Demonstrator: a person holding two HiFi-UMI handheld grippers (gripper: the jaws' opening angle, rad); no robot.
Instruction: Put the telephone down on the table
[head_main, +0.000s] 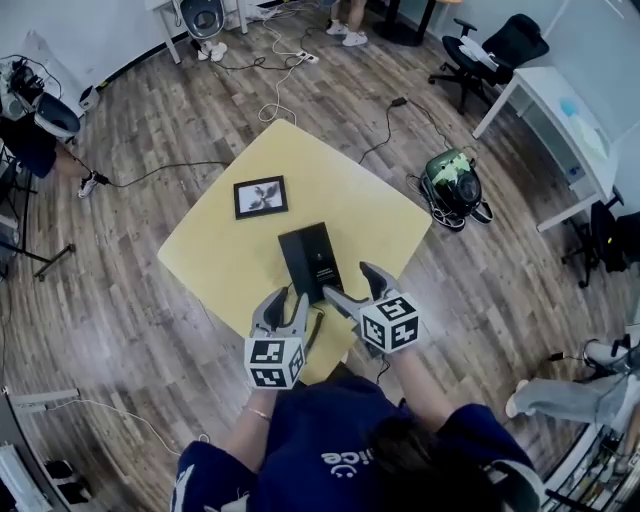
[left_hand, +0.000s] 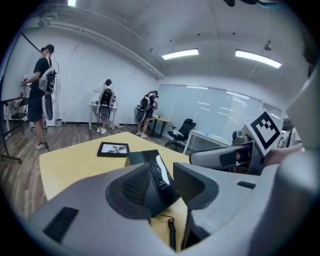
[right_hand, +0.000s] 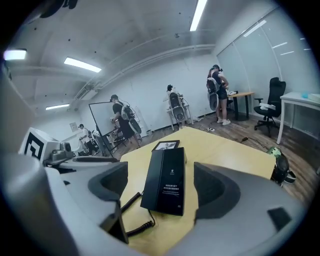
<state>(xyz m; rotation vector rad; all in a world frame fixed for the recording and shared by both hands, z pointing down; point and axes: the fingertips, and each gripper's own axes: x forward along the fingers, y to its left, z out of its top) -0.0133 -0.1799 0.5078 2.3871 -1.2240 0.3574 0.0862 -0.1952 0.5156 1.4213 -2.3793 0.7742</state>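
My left claw (head_main: 285, 303) gapes wide, holding nothing, at the table's (head_main: 215, 262) six o'clock edge. The phone (head_main: 312, 258) lies flat mid-table, a frame (head_main: 260, 196) at its eleven. My right claw (head_main: 353, 285) gapes wide too.

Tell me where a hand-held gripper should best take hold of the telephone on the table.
Across its long sides, near the middle, coming from above. The telephone lies flat on the table, long and narrow, so its width probably suits the jaws; the cord trails from its near end.
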